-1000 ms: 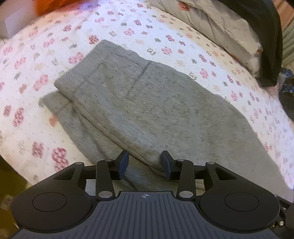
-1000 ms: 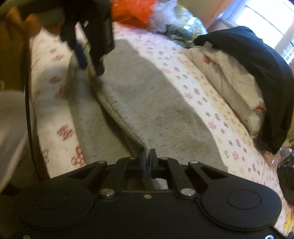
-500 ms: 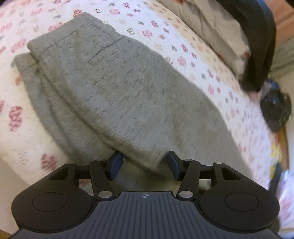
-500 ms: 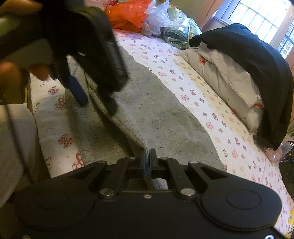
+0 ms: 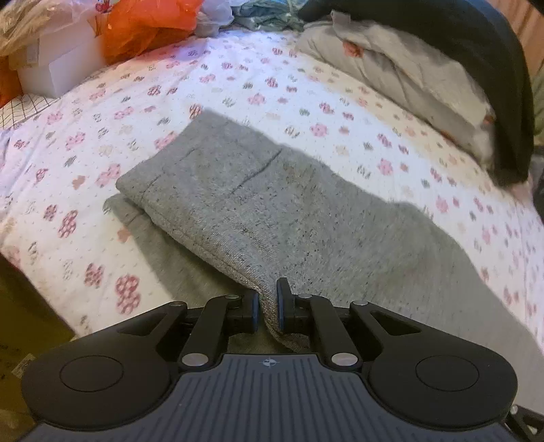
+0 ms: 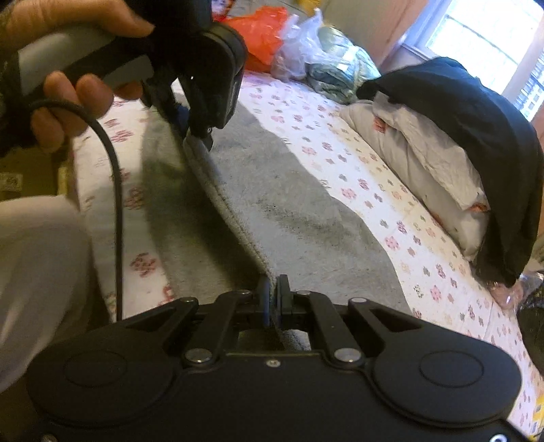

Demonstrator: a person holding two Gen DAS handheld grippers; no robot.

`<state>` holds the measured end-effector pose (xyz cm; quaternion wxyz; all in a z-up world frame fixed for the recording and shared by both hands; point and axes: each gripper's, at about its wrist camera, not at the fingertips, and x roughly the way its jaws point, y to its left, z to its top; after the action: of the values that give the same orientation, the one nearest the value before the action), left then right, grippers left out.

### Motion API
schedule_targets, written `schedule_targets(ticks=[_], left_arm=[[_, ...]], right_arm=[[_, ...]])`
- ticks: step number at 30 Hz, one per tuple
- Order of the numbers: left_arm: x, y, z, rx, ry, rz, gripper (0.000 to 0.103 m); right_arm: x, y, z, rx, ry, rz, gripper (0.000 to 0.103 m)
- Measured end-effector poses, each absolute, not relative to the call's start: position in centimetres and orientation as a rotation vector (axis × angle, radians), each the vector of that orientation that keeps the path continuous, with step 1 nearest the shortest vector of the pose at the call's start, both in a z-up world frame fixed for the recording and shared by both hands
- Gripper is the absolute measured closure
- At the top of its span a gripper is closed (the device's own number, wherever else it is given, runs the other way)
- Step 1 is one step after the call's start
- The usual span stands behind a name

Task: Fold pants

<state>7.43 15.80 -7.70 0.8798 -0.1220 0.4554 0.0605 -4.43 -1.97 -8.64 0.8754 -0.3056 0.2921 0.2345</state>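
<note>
The grey sweatpants point(image 5: 272, 210) lie folded lengthwise on the flowered bedsheet point(image 5: 102, 129), one leg on top of the other, waistband end far left. My left gripper point(image 5: 267, 307) is shut on the near edge of the top layer. My right gripper point(image 6: 273, 301) is shut on the same edge of the pants point(image 6: 289, 204) further along. In the right wrist view the left gripper point(image 6: 197, 136) shows at upper left, held by a hand and pinching the raised edge.
A grey pillow point(image 5: 408, 74) with a black garment point(image 5: 476, 51) over it lies at the far right. An orange plastic bag point(image 5: 146, 27) and a white box point(image 5: 61, 68) sit at the far left. The bed's near edge point(image 5: 51, 289) drops off at lower left.
My left gripper was open above the pants' edge; it has now closed on that edge. The right gripper has stayed shut on the fabric, and the edge between both grippers is lifted.
</note>
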Motion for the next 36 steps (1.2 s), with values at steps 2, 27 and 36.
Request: schedule_targets(ticks=[2,27,36], left_arm=[[7.6,15.9,-8.8,-0.241,0.977,0.13,0.092],[16.2,15.7,-3.9,0.022,0.885,0.089,0.075],[18.4,21.1,-10.8,-0.01,1.01,0.156,0.078]], right_arm=[[-5.0,-1.7,-9.1,-0.655,0.623,0.512,0.095],[4.0,-8.6,-4.7,-0.157,0.747,0.576,0.033],[12.2,-9.7,-5.9,-0.115,0.801,0.518,0.039]])
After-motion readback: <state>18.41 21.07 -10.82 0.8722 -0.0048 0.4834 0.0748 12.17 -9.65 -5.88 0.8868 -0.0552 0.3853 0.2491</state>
